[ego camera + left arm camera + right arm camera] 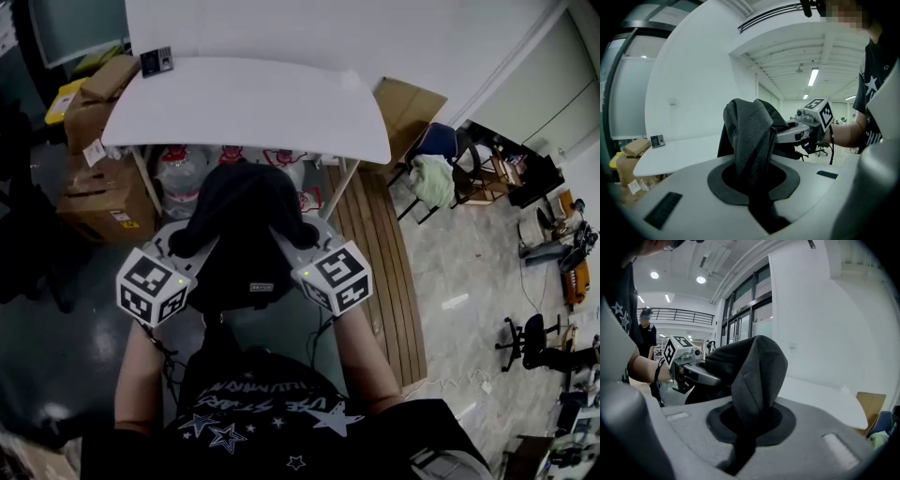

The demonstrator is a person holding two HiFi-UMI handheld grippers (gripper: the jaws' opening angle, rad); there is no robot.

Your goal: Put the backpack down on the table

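A black backpack (239, 230) hangs in the air between my two grippers, just short of the near edge of the white table (244, 103). My left gripper (194, 236) grips its left side and is shut on a grey-black shoulder strap (751, 140). On the right side, my right gripper (291, 242) is shut on the other strap (757, 380). Each gripper view shows the opposite gripper beyond the bag: the right gripper (806, 129) and the left gripper (693, 369). The tabletop (675, 154) lies ahead of the bag and a little below its top.
A small dark device (157, 61) lies at the table's far left corner. Cardboard boxes (98, 187) stand left of the table, and water bottles (178, 173) under it. To the right are wooden boards (384, 272) and a chair (441, 159). A person (647, 333) stands in the background.
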